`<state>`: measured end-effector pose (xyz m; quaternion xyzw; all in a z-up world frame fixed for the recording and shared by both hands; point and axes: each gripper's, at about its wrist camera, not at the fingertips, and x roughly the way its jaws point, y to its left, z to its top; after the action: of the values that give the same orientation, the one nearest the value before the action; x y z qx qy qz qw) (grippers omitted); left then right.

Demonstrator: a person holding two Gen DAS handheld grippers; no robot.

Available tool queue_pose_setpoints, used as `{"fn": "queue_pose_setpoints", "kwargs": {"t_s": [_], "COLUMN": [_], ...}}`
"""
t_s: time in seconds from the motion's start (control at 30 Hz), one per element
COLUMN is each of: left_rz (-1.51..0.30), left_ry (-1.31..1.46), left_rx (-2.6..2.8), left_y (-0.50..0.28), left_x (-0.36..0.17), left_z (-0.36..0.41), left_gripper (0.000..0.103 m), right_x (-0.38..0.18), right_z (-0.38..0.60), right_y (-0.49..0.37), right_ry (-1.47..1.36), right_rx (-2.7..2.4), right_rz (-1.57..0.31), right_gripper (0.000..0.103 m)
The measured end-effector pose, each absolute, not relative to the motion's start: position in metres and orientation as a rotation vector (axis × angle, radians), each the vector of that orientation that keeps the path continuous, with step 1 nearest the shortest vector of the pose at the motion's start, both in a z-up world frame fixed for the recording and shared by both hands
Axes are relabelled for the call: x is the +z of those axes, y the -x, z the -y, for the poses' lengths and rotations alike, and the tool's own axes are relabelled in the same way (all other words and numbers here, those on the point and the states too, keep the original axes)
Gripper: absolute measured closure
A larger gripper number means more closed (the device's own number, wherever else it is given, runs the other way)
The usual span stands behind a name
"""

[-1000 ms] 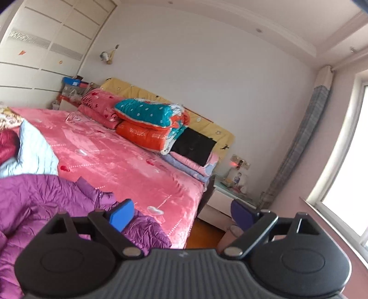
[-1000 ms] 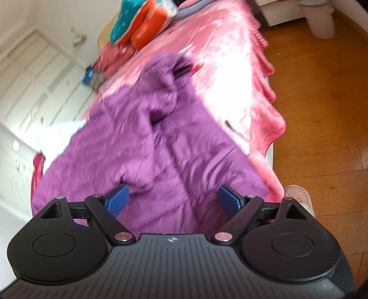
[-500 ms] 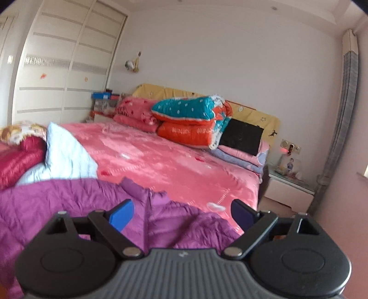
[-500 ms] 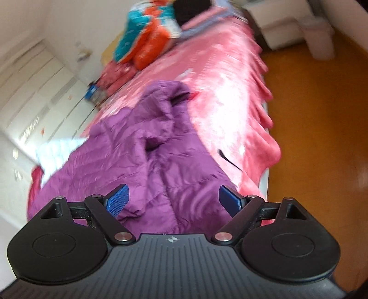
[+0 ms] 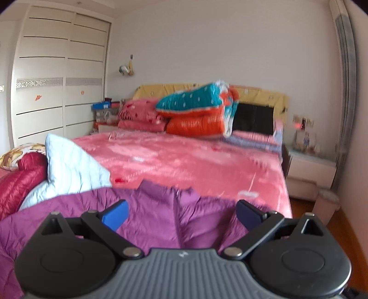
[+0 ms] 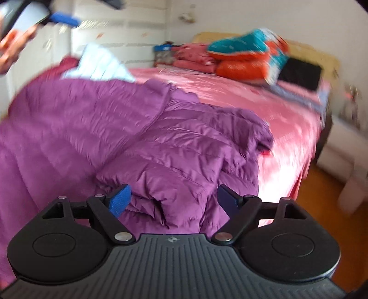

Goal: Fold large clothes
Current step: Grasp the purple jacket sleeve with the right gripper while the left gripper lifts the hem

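A purple quilted down jacket (image 6: 142,138) lies spread on the near part of the pink bed, zipper side up, its collar toward the pillows; it also shows in the left wrist view (image 5: 161,214). My left gripper (image 5: 181,212) is open and empty, held above the jacket's middle near the zipper. My right gripper (image 6: 174,199) is open and empty, its blue pads either side of a bunched fold at the jacket's near right edge. The left gripper's blue tip shows at the top left of the right wrist view (image 6: 64,19).
A light blue garment (image 5: 71,165) and a dark red jacket (image 5: 20,179) lie left of the purple one. Folded quilts (image 5: 197,115) and a black pillow (image 5: 253,120) are stacked at the headboard. A nightstand (image 5: 310,170) and bin (image 5: 326,202) stand right of the pink bed (image 5: 207,161).
Both views swung up and levelled toward the headboard. The right gripper dropped closer to the jacket's near edge. Both grippers stayed open.
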<state>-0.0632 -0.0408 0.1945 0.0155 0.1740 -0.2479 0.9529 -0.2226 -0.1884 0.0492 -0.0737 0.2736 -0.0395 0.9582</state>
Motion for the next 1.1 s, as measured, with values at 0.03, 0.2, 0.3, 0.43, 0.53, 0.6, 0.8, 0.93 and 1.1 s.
{"fn": "queue_pose_setpoints", "kwargs": {"t_s": [0.03,0.2,0.3,0.43,0.53,0.6,0.8,0.93,1.1], "left_rz": [-0.364,-0.384,-0.396,-0.387,-0.408,-0.415,-0.364,-0.352,-0.332], "left_ry": [-0.045,-0.104,-0.103,-0.126,-0.138,-0.131,-0.143,-0.1,-0.051], "left_rx": [-0.501,-0.462,-0.433,-0.393,-0.398,-0.399,-0.365,-0.293,-0.234], "left_y": [0.06,0.046,0.036,0.031,0.026,0.023,0.02,0.019,0.014], "left_x": [0.187,0.16,0.147,0.129,0.115,0.109,0.103,0.099,0.091], "left_z": [0.04,0.031,0.027,0.023,0.023,0.021,0.014,0.007,-0.004], "left_gripper": [0.004,0.004,0.004,0.004,0.004,0.004,0.003,0.003,0.003], "right_x": [0.046,0.029,0.024,0.025,0.032,0.039,0.067,0.085,0.107], "right_z": [0.183,0.165,0.162,0.157,0.16,0.169,0.212,0.225,0.23], "right_y": [0.217,0.193,0.182,0.173,0.172,0.169,0.152,0.135,0.1], "right_ry": [0.202,0.38,0.434,0.459,0.372,0.254,-0.227,-0.44,-0.61], "right_rx": [-0.074,-0.065,-0.069,-0.049,-0.058,-0.057,-0.018,0.035,0.134], "right_rz": [-0.566,-0.597,-0.601,-0.62,-0.652,-0.669,-0.661,-0.612,-0.534], "right_gripper": [0.002,0.014,0.031,0.055,0.065,0.072,0.082,0.083,0.083]}}
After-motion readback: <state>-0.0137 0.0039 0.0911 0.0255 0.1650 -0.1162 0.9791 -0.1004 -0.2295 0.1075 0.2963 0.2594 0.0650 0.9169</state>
